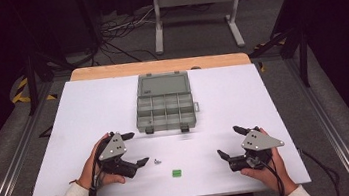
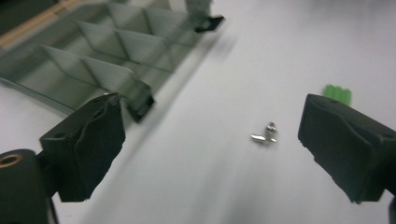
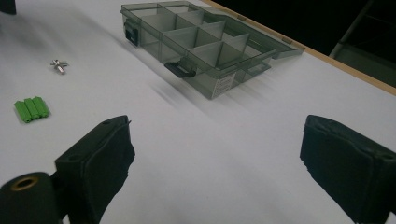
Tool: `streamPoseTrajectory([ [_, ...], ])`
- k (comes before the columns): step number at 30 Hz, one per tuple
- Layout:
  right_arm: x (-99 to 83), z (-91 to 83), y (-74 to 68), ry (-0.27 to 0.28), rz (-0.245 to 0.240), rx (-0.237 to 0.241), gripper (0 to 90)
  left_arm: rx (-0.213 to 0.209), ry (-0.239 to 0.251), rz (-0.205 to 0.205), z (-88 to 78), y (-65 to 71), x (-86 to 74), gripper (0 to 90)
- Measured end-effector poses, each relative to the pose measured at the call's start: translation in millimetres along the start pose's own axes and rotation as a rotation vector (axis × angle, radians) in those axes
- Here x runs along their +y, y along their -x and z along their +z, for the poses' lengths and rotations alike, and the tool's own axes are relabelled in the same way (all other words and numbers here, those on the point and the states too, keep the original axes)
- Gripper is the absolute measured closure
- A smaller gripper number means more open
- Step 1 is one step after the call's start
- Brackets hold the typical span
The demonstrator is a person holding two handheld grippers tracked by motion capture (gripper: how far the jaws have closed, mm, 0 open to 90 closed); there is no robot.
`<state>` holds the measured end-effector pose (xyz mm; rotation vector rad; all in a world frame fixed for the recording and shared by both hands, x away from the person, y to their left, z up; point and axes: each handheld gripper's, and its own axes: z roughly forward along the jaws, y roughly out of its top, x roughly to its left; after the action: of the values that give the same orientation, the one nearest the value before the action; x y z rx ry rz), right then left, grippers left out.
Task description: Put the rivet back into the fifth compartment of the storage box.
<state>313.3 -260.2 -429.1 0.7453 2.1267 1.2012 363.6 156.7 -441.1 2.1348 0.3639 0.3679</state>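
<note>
White bench (image 1: 89, 118) carries the open grey box (image 1: 164, 102), its compartments bare as far as I see. My left hand-held gripper (image 1: 133, 151) hangs released just beside the screws (image 1: 157, 161), nothing between its jaws; my right hand-held gripper (image 1: 229, 142) is also spread and idle. Green plug (image 1: 176, 173) lies near. Tiny screws could skid or roll if one jaw nudges them first.

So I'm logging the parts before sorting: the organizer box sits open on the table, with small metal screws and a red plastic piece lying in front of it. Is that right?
Not quite: the plastic piece is green, not red, as the right gripper view shows. The rest holds: the organizer box sits open on the table, and the small metal screws lie in front of it.
</note>
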Motion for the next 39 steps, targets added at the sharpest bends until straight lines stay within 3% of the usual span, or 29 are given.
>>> streamPoseTrajectory([
  [1, -0.1, 0.1, -0.2, 0.000, 0.003, 0.001, 9.4, 0.000, 0.000, 0.000, 0.0, 0.0, 0.0, 9.2],
  [2, 0.0, 0.1, -0.1, 0.001, -0.001, 0.000, 9.4, -0.049, -0.014, -0.002, 6.0, 3.4, 0.2, 12.6],
  [3, 0.1, 0.0, -0.1, 0.001, -0.001, 0.001, 9.4, -0.071, -0.027, 0.014, 10.2, 6.0, 1.4, 14.7],
  [11, -0.2, 0.3, -0.3, 0.000, -0.003, 0.003, 9.5, -0.155, -0.104, 0.049, 34.5, 15.2, 6.5, 31.0],
  [13, -0.3, 0.5, -0.5, -0.003, -0.002, 0.004, 9.5, -0.169, -0.133, 0.055, 38.9, 14.1, 6.5, 40.0],
  [17, -0.8, 0.9, -0.1, -0.006, 0.001, 0.005, 9.5, -0.214, -0.146, 0.055, 43.2, 10.2, 4.9, 52.8],
  [25, -0.7, 2.6, -1.6, -0.013, -0.008, 0.011, 9.8, -0.241, -0.163, 0.056, 49.2, 9.8, 4.4, 71.9],
  [30, -0.9, 3.0, -1.7, -0.017, -0.009, 0.013, 9.8, -0.255, -0.164, 0.081, 49.6, 11.7, 5.7, 82.4],
  [36, -0.5, 2.5, -2.1, -0.012, -0.011, 0.014, 9.7, -0.240, -0.168, 0.086, 48.0, 10.6, 6.6, 83.0],
  [39, -0.4, 2.0, -1.8, -0.009, -0.011, 0.011, 9.7, -0.232, -0.145, 0.072, 45.0, 8.7, 7.1, 83.0],
])
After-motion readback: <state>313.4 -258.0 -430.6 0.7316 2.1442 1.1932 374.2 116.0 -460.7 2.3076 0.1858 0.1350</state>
